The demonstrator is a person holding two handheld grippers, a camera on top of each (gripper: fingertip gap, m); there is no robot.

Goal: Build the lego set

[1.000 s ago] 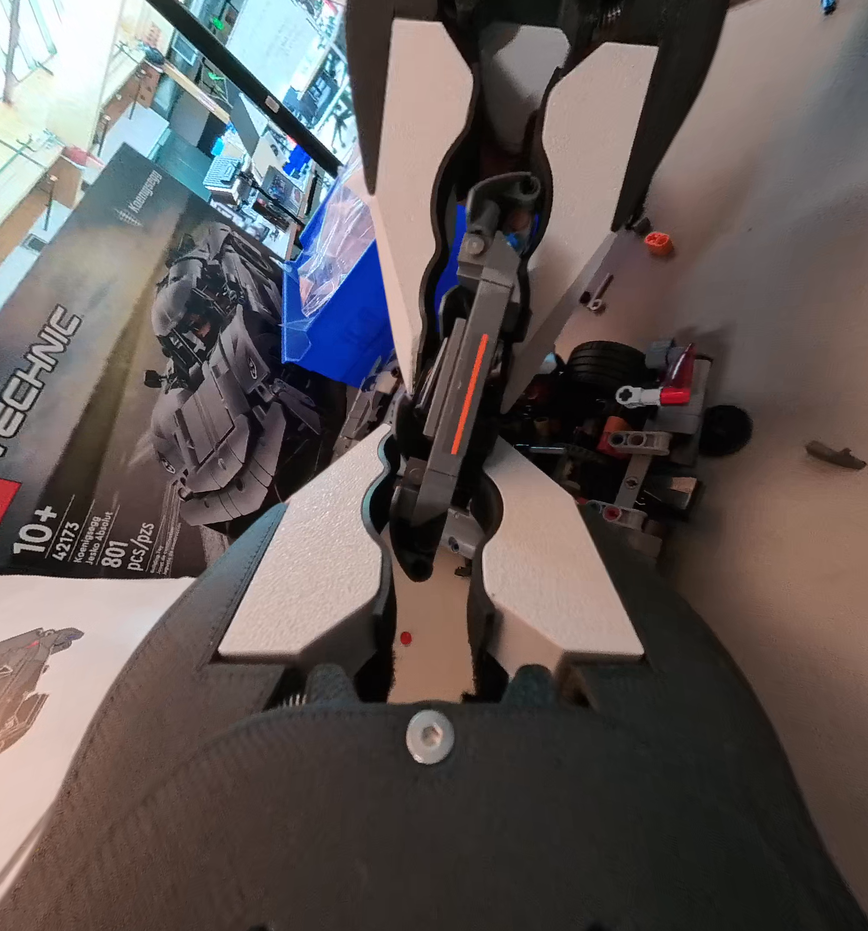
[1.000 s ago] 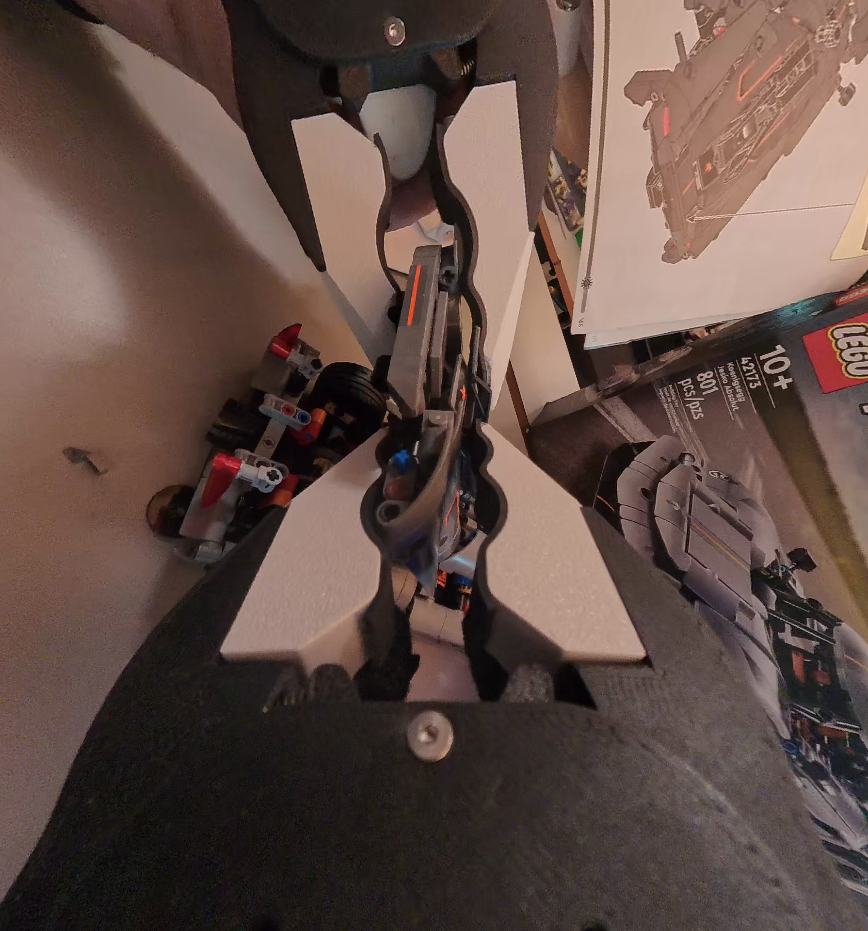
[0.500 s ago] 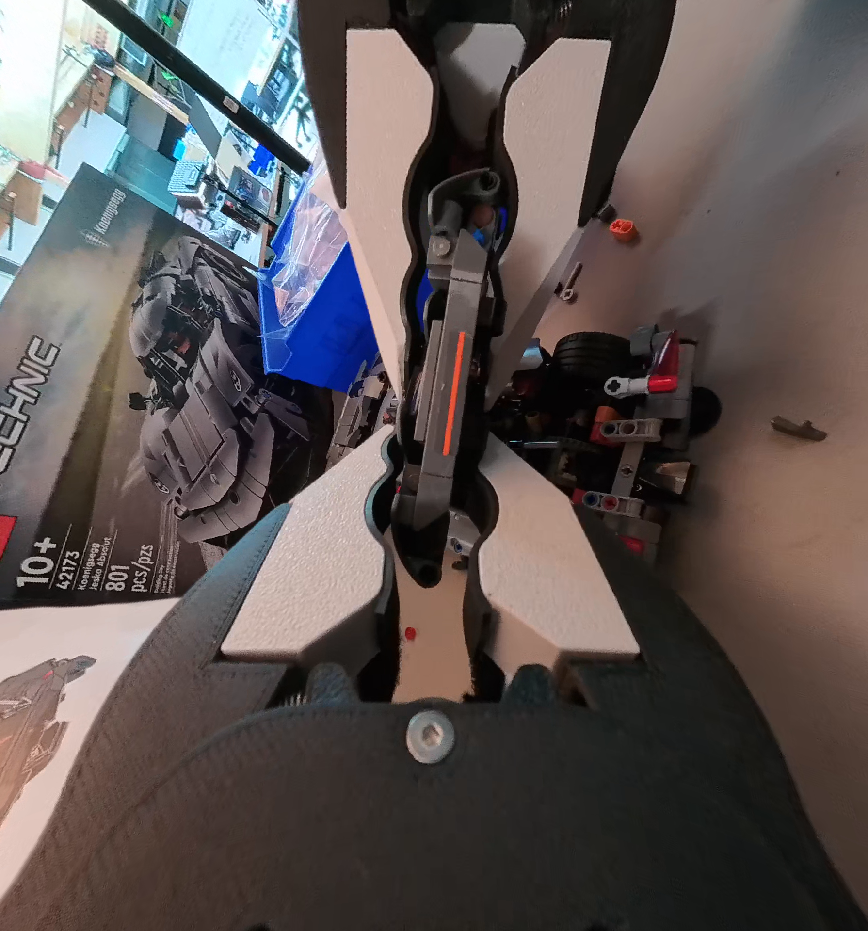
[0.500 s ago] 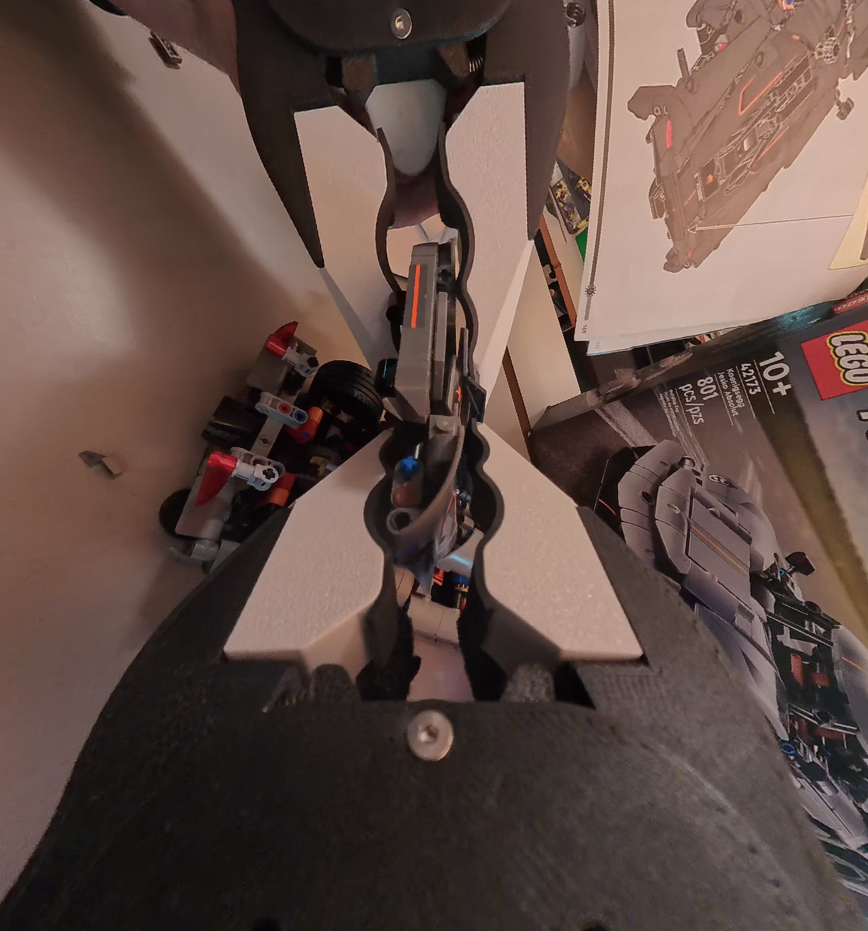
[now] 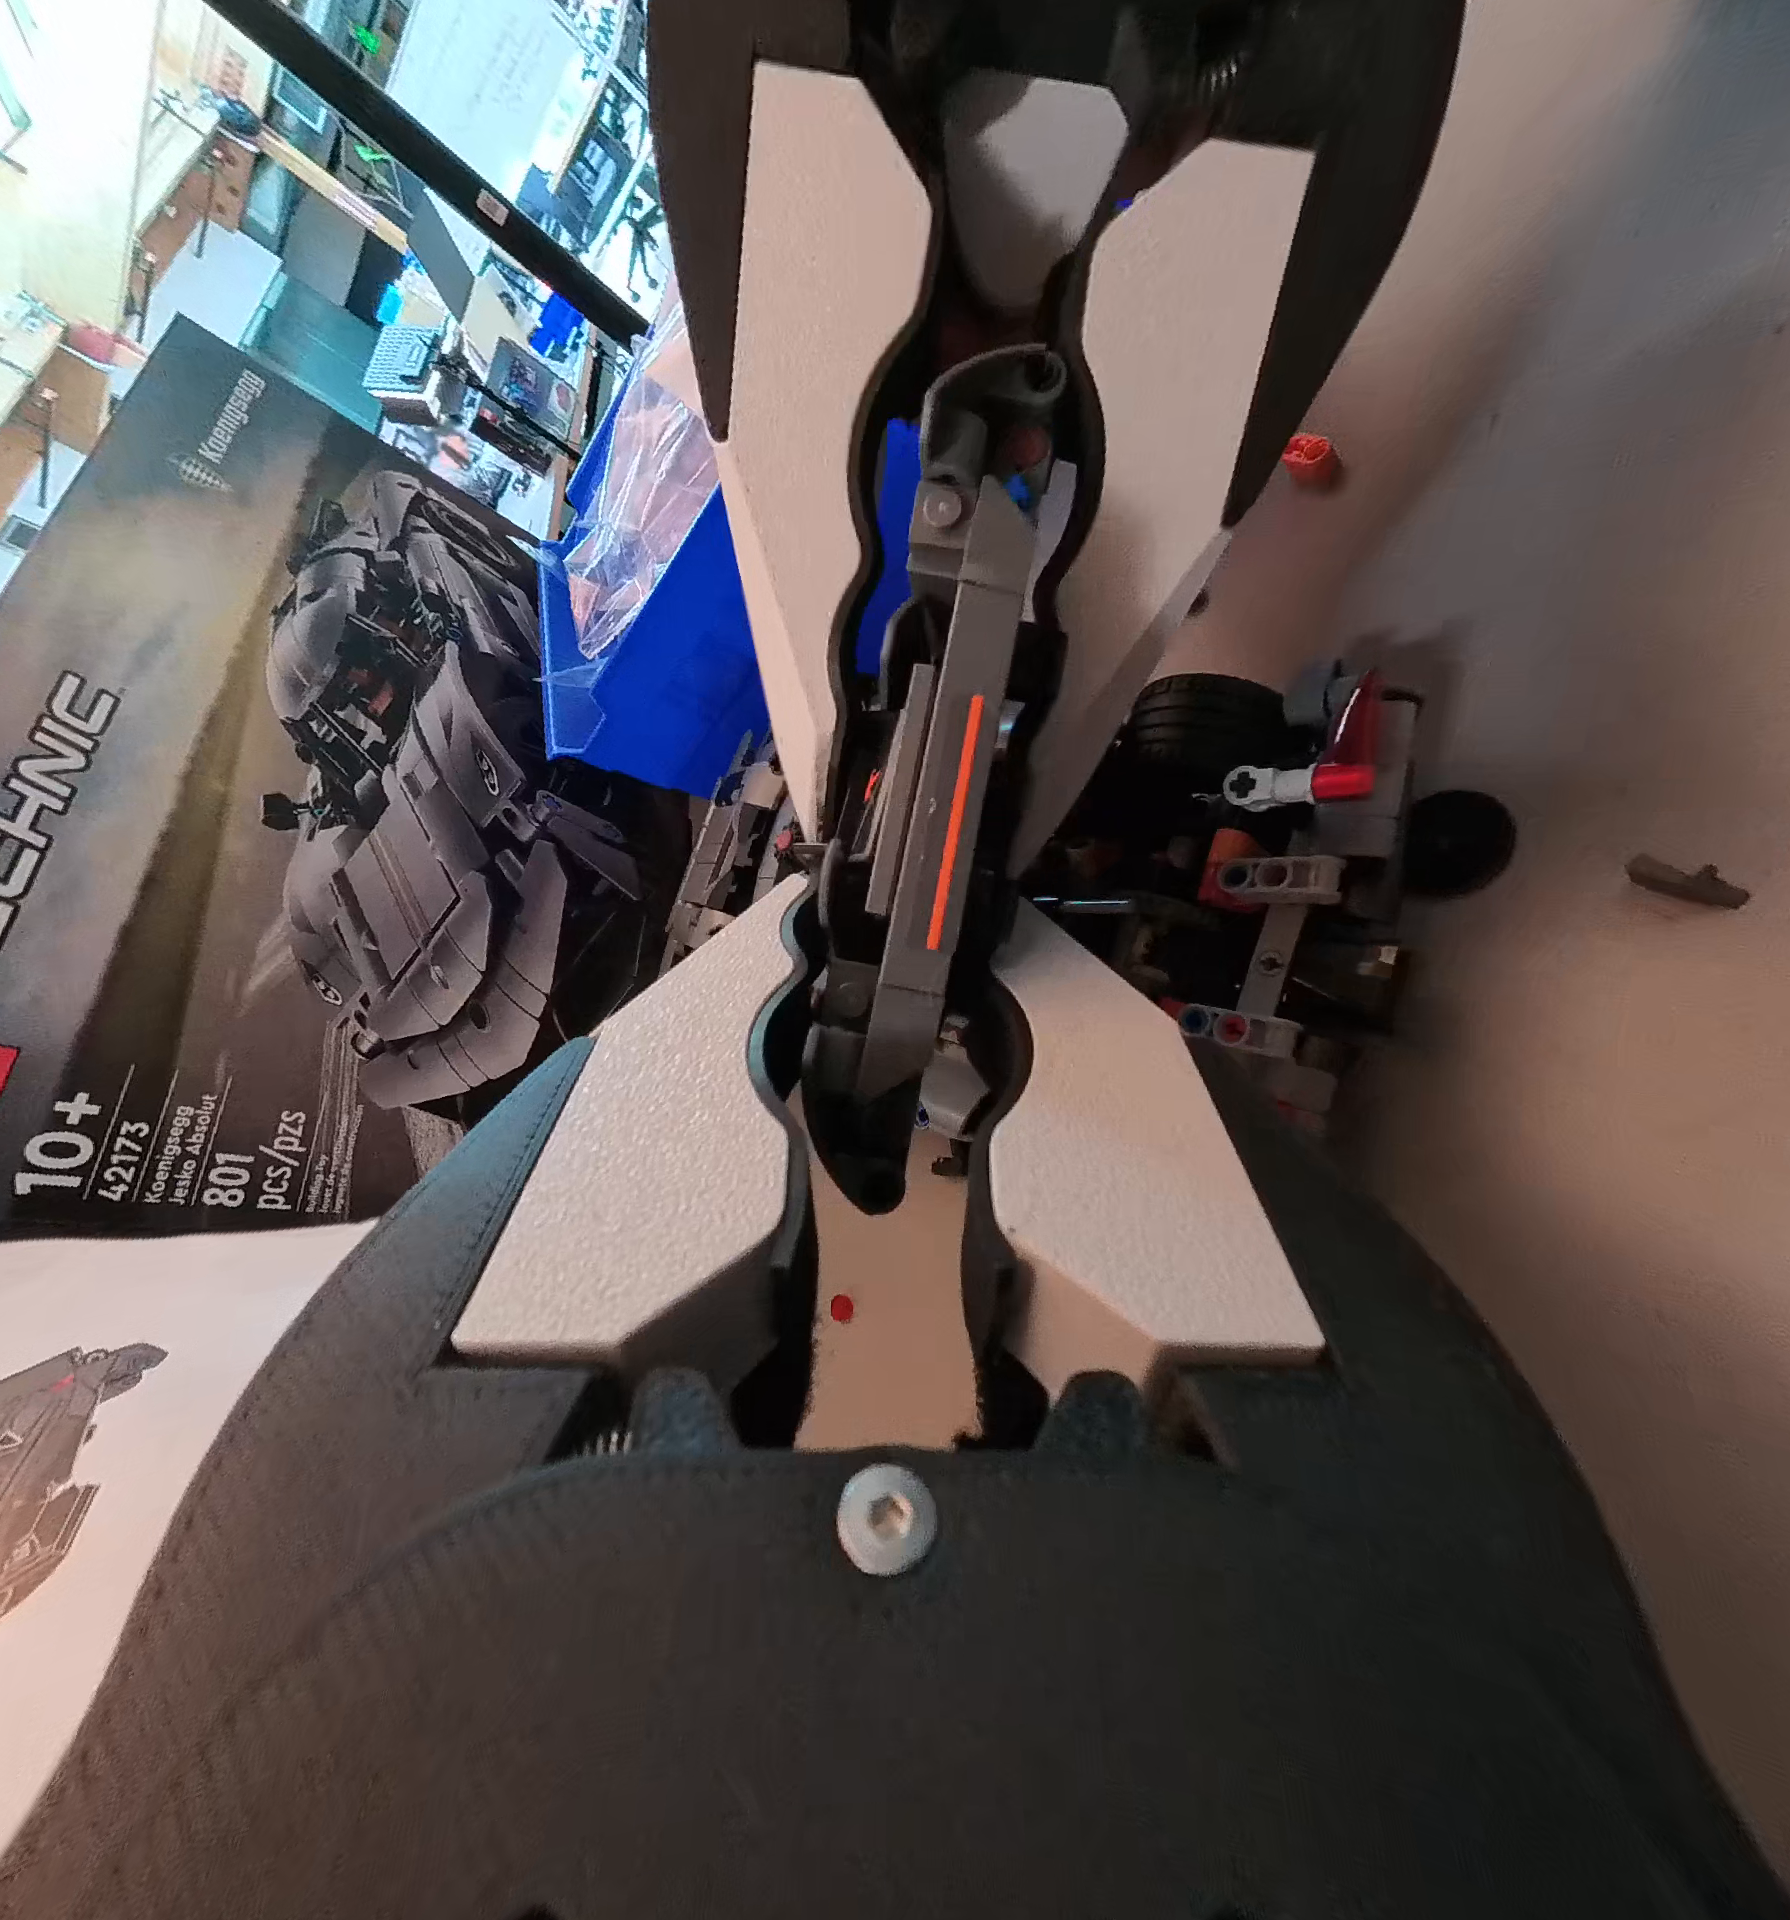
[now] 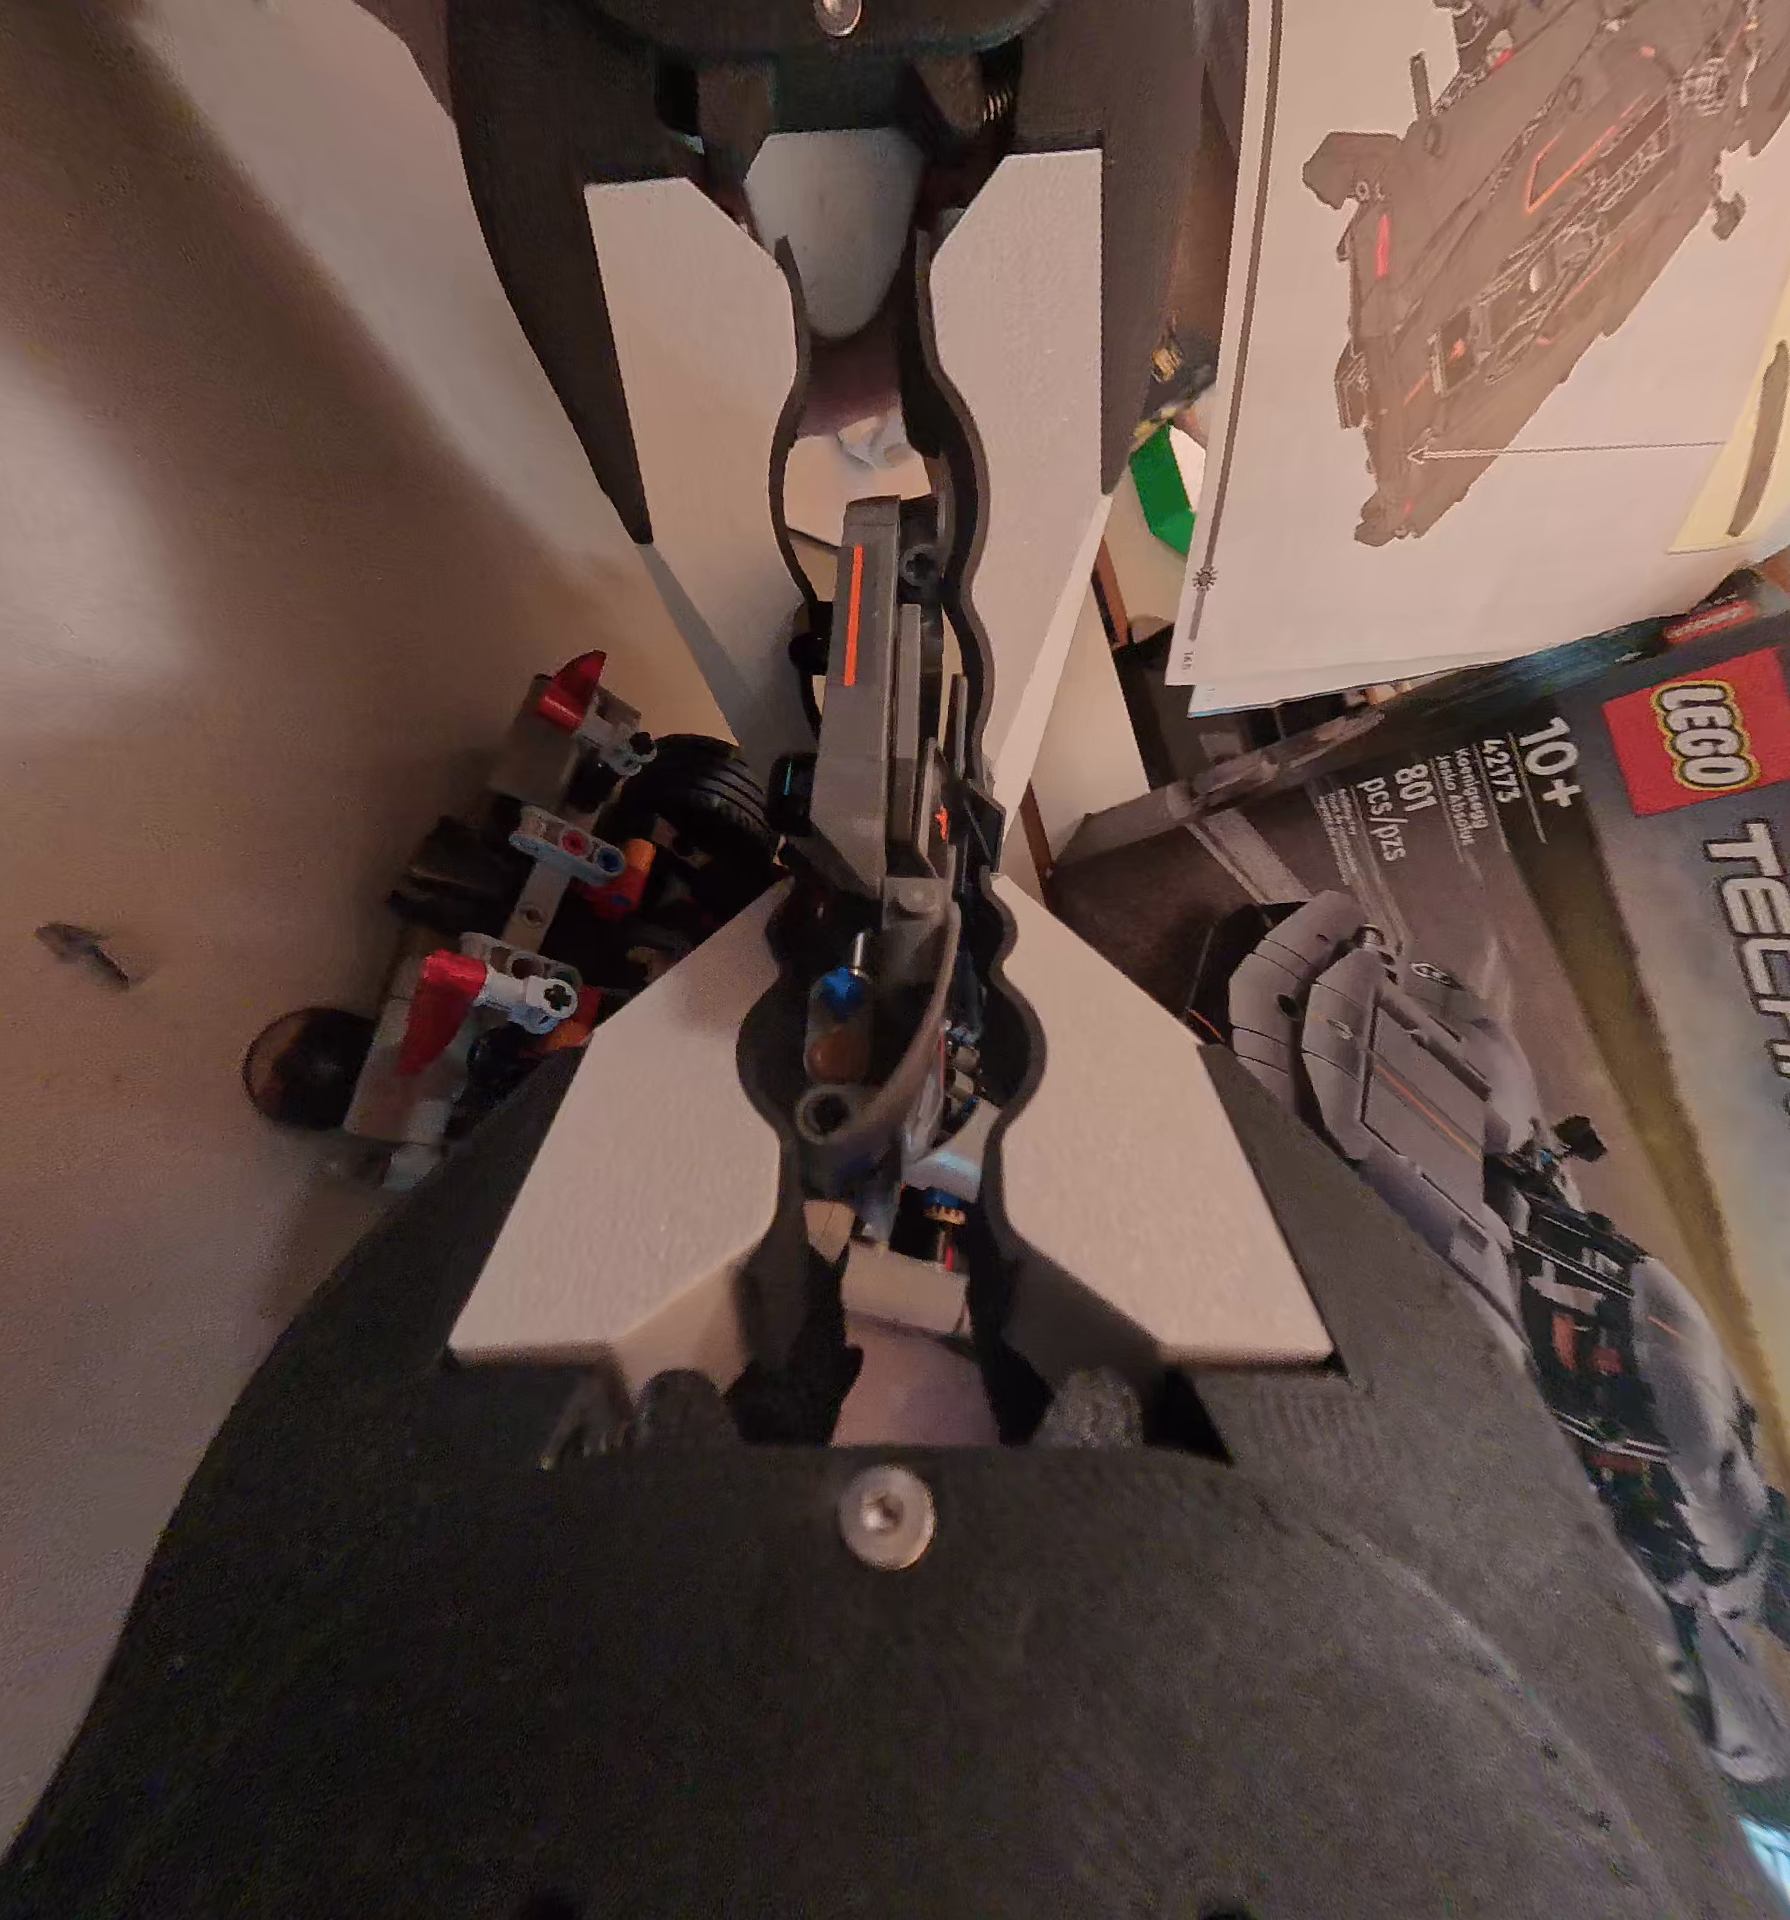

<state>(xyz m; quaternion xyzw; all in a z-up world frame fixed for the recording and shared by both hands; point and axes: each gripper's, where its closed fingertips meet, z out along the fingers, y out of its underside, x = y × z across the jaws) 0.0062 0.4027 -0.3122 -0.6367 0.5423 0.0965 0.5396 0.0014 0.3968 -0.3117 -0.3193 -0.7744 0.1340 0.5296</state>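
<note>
A long grey panel assembly (image 5: pixel 948 790) with an orange stripe is held in the air between both grippers, one at each end. My left gripper (image 5: pixel 912 935) is shut on its near end. My right gripper (image 6: pixel 891 935) is shut on the other end, where a curved grey piece (image 6: pixel 901 1060) and a blue pin show. The assembly also shows in the right wrist view (image 6: pixel 870 665). Below it the partly built car chassis (image 5: pixel 1275 883) with a black tyre (image 5: pixel 1203 717) lies on the pale table; it also shows in the right wrist view (image 6: pixel 558 894).
The set's box (image 5: pixel 247 727) lies beside the chassis, with the open instruction booklet (image 6: pixel 1493 312) next to it. A blue bin (image 5: pixel 652 665) holds plastic bags. Loose parts lie on the table: a small orange piece (image 5: pixel 1312 457), a dark grey piece (image 5: pixel 1686 883), a black disc (image 5: pixel 1462 842). Only a small space, under 4 cm, lies between the two pairs of fingers.
Both grippers stay shut on the grey assembly. The pair has shifted slightly over the chassis, and the grippers have drawn a little closer to each other.
</note>
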